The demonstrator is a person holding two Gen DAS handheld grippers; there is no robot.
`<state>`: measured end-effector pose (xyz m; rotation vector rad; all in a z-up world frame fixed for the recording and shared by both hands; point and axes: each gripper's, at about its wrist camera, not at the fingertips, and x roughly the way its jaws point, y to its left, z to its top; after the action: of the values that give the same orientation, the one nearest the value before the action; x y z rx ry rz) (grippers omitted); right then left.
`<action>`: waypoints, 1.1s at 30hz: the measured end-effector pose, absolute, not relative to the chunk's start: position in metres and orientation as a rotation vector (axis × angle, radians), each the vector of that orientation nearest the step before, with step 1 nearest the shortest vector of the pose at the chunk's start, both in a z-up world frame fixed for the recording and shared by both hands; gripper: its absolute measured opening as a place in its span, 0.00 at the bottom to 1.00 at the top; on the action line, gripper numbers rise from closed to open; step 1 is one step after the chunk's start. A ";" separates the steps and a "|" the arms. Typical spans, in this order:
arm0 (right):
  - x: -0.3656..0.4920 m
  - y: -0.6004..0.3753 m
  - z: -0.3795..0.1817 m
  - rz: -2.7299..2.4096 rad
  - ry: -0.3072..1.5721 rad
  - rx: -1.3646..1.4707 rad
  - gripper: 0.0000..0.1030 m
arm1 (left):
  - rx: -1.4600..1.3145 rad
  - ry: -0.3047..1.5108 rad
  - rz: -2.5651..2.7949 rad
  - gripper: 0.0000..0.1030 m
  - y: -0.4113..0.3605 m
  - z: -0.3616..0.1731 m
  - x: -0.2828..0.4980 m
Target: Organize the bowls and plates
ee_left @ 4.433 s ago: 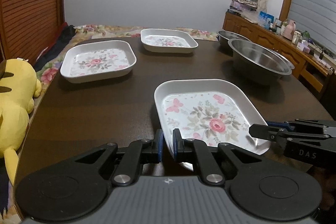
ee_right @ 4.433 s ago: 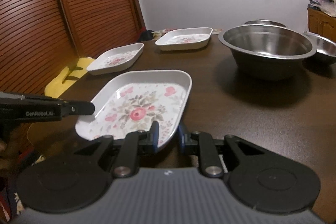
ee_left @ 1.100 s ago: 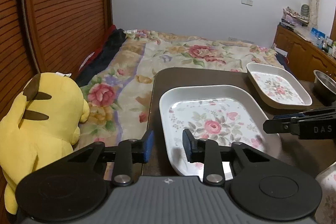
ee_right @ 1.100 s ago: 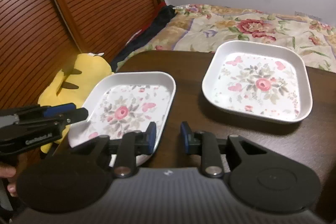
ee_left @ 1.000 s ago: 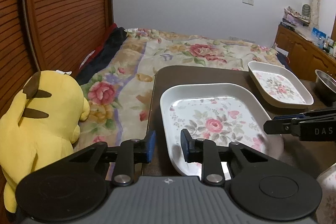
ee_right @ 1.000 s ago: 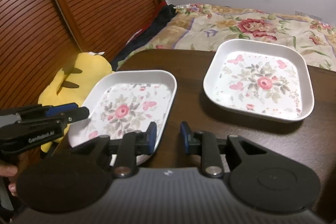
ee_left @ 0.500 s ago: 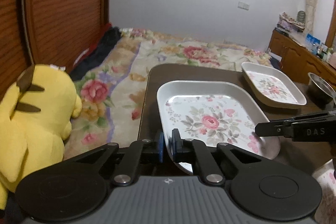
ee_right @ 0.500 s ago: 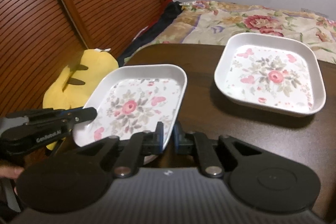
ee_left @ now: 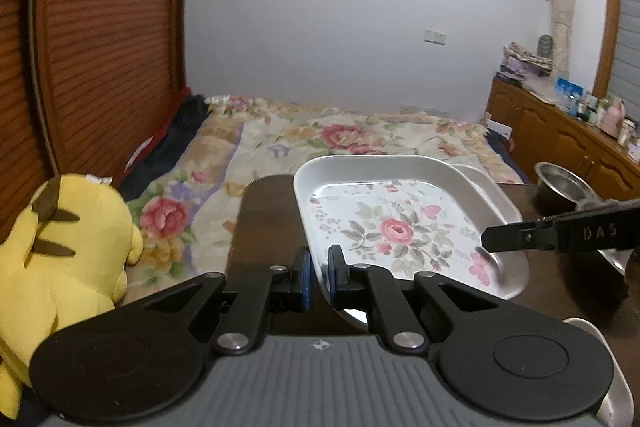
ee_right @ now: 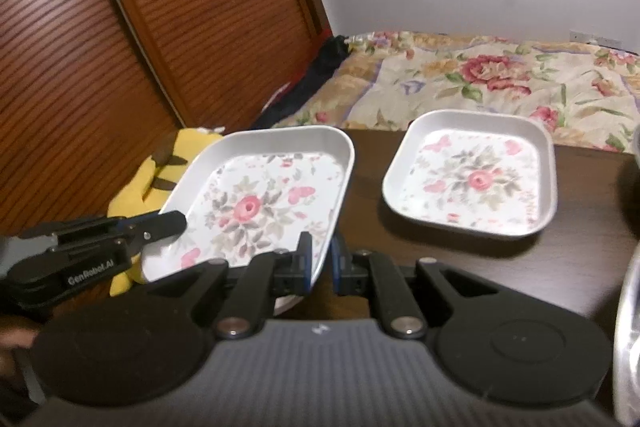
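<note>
- Dark table [ee_right: 460, 267], bed [ee_right: 500, 83] behind.
- Left gripper [ee_left: 318, 277]: clamped on lifted plate [ee_left: 396, 223], rim at 6 o'clock.
- Right gripper [ee_right: 320, 259]: clamped on same plate's opposite rim.
- Second plate [ee_right: 472, 175]: on table, 1 o'clock of right gripper.

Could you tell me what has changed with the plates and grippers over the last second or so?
Both the left gripper and right gripper, open a second ago, have closed on opposite rims of the near floral plate and lifted it clear of the table. The second floral plate has stayed put.
</note>
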<state>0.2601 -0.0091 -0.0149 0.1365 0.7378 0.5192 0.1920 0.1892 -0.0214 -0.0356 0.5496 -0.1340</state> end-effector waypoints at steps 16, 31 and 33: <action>0.211 -0.070 -0.001 0.494 0.673 0.120 0.11 | -0.035 0.495 -0.226 0.10 0.142 -0.009 0.144; 0.167 -0.092 -0.013 0.497 0.644 0.110 0.11 | -0.017 0.489 -0.280 0.10 0.126 -0.014 0.110; 0.163 -0.093 -0.016 0.497 0.645 0.106 0.11 | -0.014 0.488 -0.279 0.10 0.125 -0.016 0.105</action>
<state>0.1629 -0.0933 -0.0161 0.1058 0.6453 0.4971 0.1045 0.1246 -0.0164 -0.0138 0.4879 -0.2791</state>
